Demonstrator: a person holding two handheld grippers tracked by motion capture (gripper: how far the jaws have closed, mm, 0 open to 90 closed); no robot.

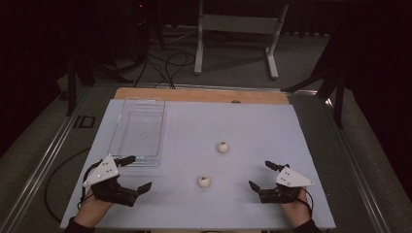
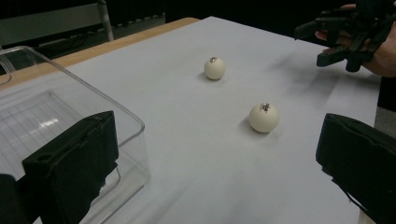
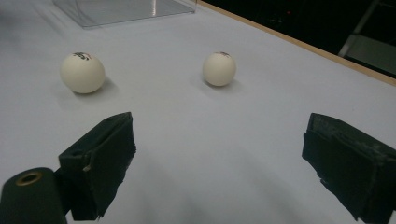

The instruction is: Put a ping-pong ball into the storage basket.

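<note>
You are hovering left gripper and right gripper near tabletop's front edge, jaws spread wide, holding nothing. Two small white balls, nearer ball and farther ball, lying mid-tabletop. Clear plastic rectangular tray toward left edge sitting empty. Nothing moved into it yet, by my judgement.

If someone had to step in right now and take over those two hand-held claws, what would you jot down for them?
Left gripper: open, holds nothing, near the clear tray.
Right gripper: open, holds nothing, at the table's near right.
Near ball and far ball both lie loose on the white table, between the grippers.
Done: nothing as yet; the tray looks empty.
Left: probably pick up each ball and put it in the tray.
</note>
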